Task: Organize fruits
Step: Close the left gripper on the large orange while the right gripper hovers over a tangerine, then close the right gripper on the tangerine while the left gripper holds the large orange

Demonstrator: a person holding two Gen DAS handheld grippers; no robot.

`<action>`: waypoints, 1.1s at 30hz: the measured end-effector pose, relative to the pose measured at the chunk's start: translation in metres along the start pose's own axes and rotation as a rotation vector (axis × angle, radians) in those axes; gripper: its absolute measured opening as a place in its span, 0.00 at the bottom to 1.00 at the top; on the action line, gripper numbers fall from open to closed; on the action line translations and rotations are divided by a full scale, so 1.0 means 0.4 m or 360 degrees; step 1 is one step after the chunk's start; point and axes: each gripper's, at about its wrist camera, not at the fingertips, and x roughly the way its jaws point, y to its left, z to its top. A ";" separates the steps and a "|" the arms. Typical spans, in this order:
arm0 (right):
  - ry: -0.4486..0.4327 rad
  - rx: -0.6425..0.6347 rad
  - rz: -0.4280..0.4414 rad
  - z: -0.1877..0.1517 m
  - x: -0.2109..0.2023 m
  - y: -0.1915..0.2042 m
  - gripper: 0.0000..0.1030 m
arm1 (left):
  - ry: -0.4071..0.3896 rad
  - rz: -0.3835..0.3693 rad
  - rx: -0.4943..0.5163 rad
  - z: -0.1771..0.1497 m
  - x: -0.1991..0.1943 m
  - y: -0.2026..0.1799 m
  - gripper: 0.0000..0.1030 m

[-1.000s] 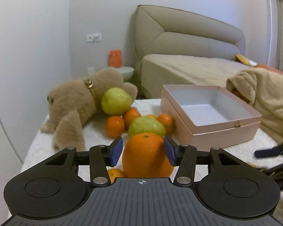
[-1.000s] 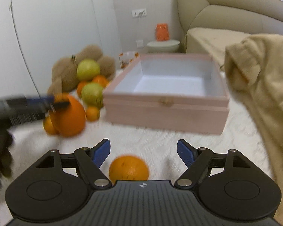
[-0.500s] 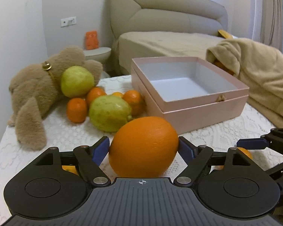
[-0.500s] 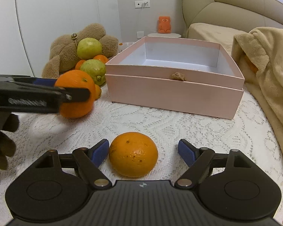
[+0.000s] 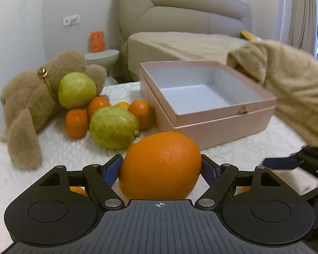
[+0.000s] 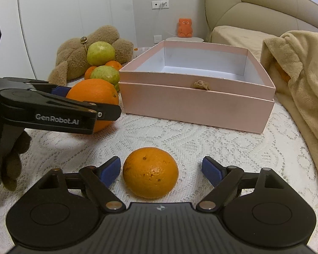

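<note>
Left wrist view: a white lace cloth [image 5: 53, 148] covers the surface, with a beige bed [image 5: 180, 42] and pale walls behind it. The left gripper [image 5: 160, 168] has its blue pads on both sides of a big orange [image 5: 160, 166], touching or nearly so; whether they press it I cannot tell. 1 second ago the pads stood much closer together, clamped on this same orange; since then the jaws have spread to their widest, and the pink box [image 5: 207, 105] sits closer in the frame. That box stands open just beyond the orange. To its left lie 2 green fruits [image 5: 113, 127] and several small oranges [image 5: 76, 122] against a brown plush toy [image 5: 29, 105]. A tan blanket [image 5: 292, 93] crowds the box's right side. The right gripper's tip shows at the far right.

Right wrist view: the same lace cloth runs to the box [image 6: 197, 103], with a wall socket and an orange figurine [image 6: 185, 28] on a small round stand behind it. The right gripper [image 6: 161, 170] is opening, its jaws a little wider than 1 second ago, with a speckled orange [image 6: 151, 174] resting on the cloth between the pads and touching neither. The left gripper [image 6: 91, 99] crosses from the left, held by a gloved hand [image 6: 8, 160], its near finger covering part of the big orange [image 6: 95, 95].
</note>
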 end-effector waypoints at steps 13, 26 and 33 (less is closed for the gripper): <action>-0.0001 -0.0009 -0.0007 -0.001 0.002 0.001 0.83 | -0.0191 0.0022 -0.0234 -0.065 -0.097 0.066 0.81; -0.0001 -0.0032 -0.0024 -0.002 0.005 0.009 0.84 | -0.0193 0.0176 0.0100 -0.057 -0.114 0.010 0.81; -0.0004 -0.0031 -0.0023 -0.003 0.005 0.008 0.84 | -0.0319 0.0450 0.0307 -0.061 -0.144 -0.017 0.64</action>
